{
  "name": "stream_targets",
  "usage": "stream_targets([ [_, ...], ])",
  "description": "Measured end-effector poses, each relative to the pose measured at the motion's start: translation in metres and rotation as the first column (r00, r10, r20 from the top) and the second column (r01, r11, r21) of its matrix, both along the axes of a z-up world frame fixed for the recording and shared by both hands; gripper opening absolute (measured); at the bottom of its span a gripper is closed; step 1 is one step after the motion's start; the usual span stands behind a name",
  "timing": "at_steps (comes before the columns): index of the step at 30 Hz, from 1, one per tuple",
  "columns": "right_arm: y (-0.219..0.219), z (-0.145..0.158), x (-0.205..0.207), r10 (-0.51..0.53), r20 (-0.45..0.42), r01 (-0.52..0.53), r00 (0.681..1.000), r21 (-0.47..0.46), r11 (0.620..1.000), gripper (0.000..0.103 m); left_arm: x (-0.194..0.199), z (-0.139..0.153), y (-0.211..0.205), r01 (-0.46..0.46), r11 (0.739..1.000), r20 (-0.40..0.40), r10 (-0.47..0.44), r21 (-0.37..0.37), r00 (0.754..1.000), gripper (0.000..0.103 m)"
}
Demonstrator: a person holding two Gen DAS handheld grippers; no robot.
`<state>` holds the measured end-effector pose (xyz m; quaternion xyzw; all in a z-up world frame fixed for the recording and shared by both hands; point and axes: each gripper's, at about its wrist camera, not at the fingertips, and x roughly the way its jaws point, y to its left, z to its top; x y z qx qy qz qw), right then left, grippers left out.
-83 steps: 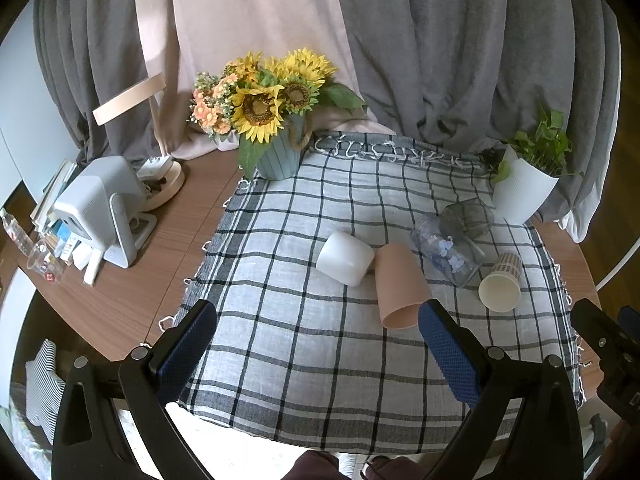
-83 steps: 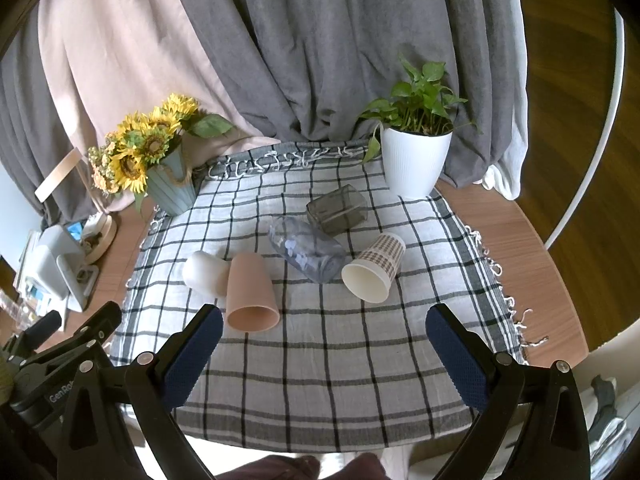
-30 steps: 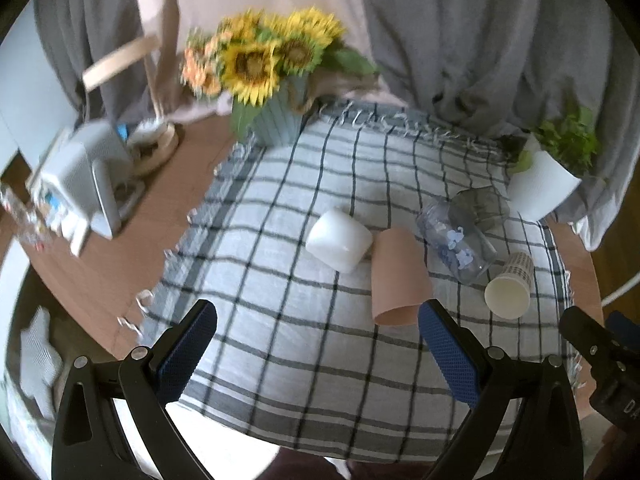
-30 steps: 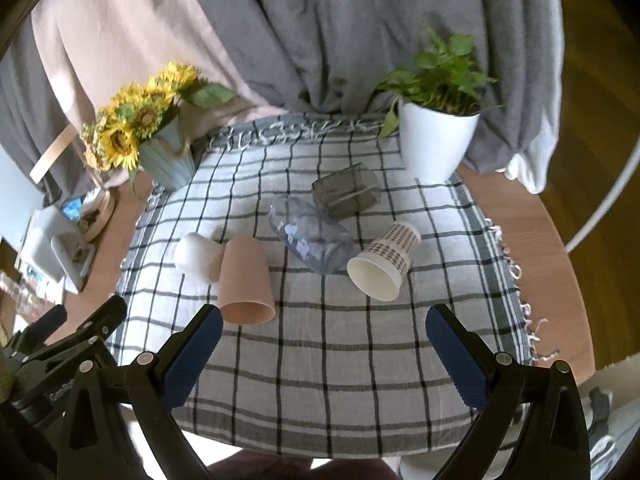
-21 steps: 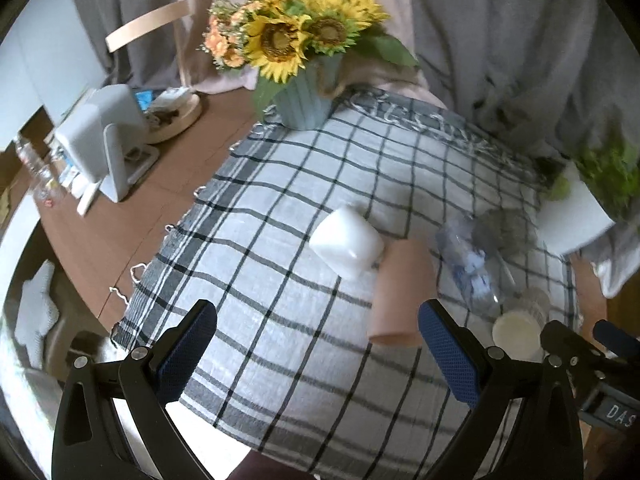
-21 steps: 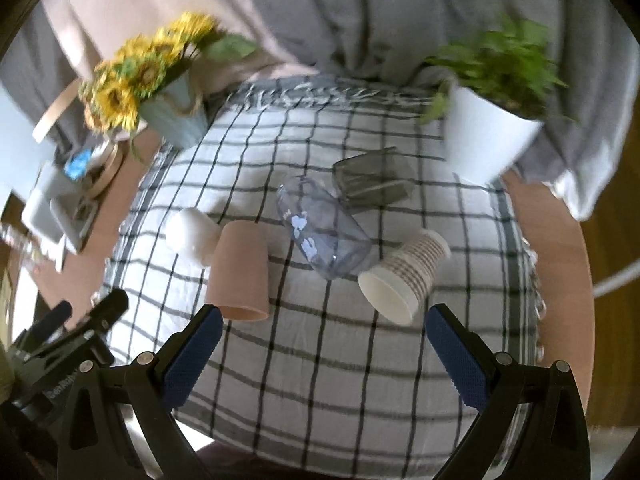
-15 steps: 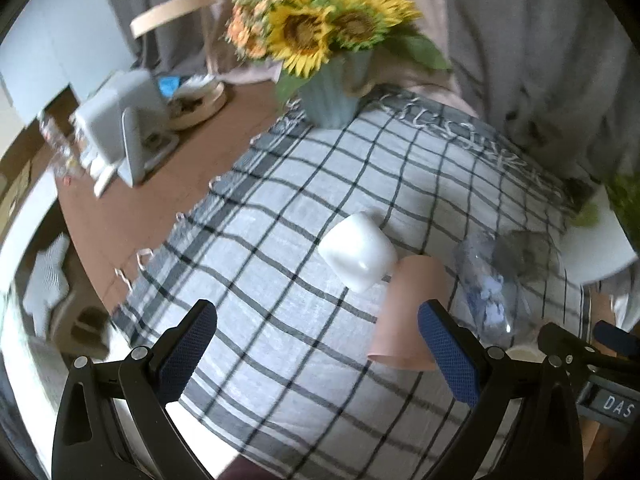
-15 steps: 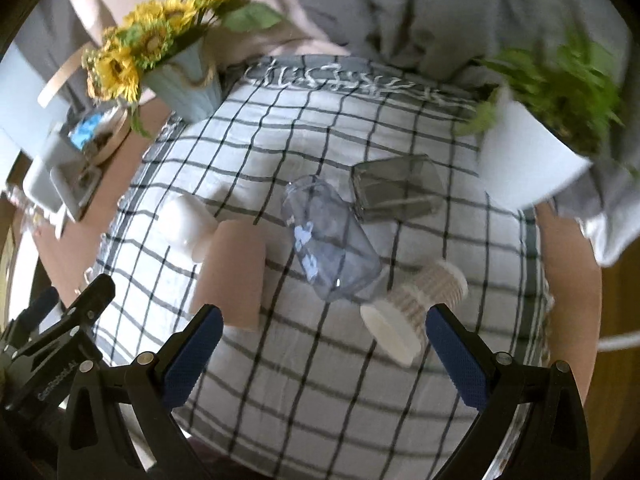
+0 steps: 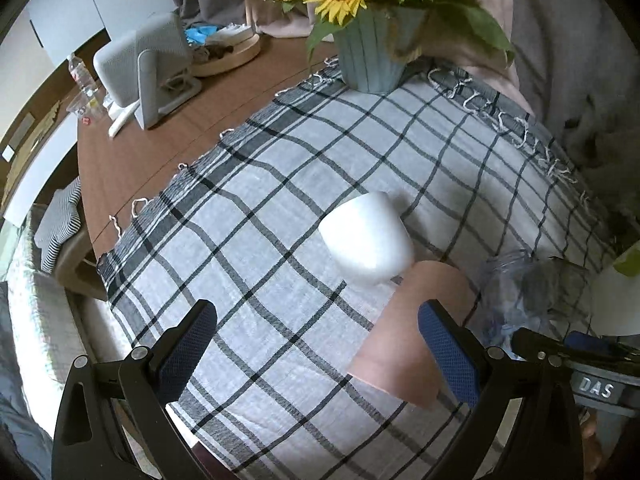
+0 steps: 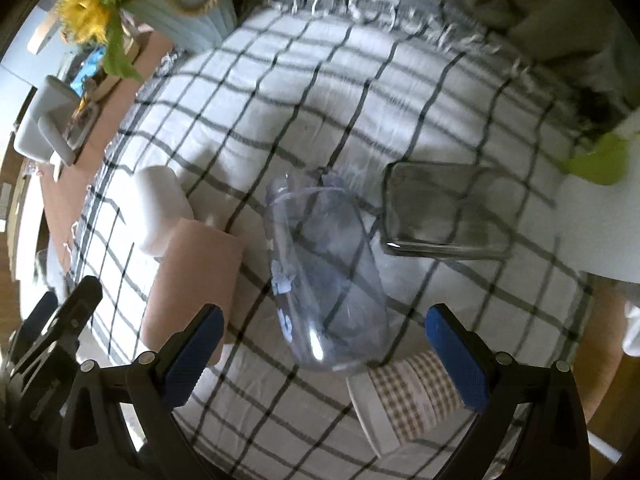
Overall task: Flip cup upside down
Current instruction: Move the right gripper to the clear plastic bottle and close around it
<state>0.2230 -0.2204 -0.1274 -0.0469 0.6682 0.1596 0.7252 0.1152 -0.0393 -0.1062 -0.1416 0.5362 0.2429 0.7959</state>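
Several cups lie on their sides on a checked cloth [image 9: 256,208]. A white cup [image 9: 366,232] lies beside a pink cup [image 9: 404,332]. My left gripper [image 9: 320,344] is open and empty, just short of the white cup, its right finger over the pink cup. In the right wrist view a clear glass [image 10: 324,276] lies between the fingers of my open, empty right gripper [image 10: 324,344], with a grey square glass [image 10: 444,212], a checked paper cup [image 10: 404,400], the pink cup [image 10: 192,280] and the white cup [image 10: 160,208] around it.
A blue vase of sunflowers [image 9: 372,52] stands at the cloth's far edge. A grey device [image 9: 140,68] and a wooden tray [image 9: 224,48] sit on the brown table [image 9: 132,152] at the left. A white plant pot [image 10: 600,220] stands at the right.
Both grippers have moved forward and down toward the cups, which look much larger. The left one now faces the white cup and the right one the clear glass. Both stayed open.
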Motion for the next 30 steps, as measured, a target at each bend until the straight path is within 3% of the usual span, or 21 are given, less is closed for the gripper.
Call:
stream_targets([
  [5,0.001,-0.026,0.011,-0.008,-0.076,0.011,0.997,0.028,1.000,0.097,0.008,-0.007,0.000,-0.001,1.000,-0.025,0.001,0.013,1.000,0.103],
  [12,0.014,-0.048,0.018,0.011,-0.112,-0.008,0.994,0.025,1.000,0.092,0.010,-0.018,0.006,-0.020,1.000,-0.062,0.022,0.019,0.998,0.103],
  [19,0.023,-0.061,0.025,0.019,-0.124,-0.019,0.992,-0.002,1.000,0.088,0.011,-0.024,0.008,-0.027,0.999,-0.077,0.030,0.030,0.997,0.103],
  [22,0.023,-0.067,0.026,0.016,-0.132,-0.019,0.991,-0.021,1.000,0.076,0.010,-0.025,0.008,-0.021,0.999,-0.078,0.023,0.032,0.997,0.103],
  [30,0.027,-0.062,0.026,0.009,-0.100,-0.011,0.995,-0.021,1.000,0.074,0.007,-0.018,0.007,0.010,0.998,-0.060,-0.006,0.062,0.998,0.103],
])
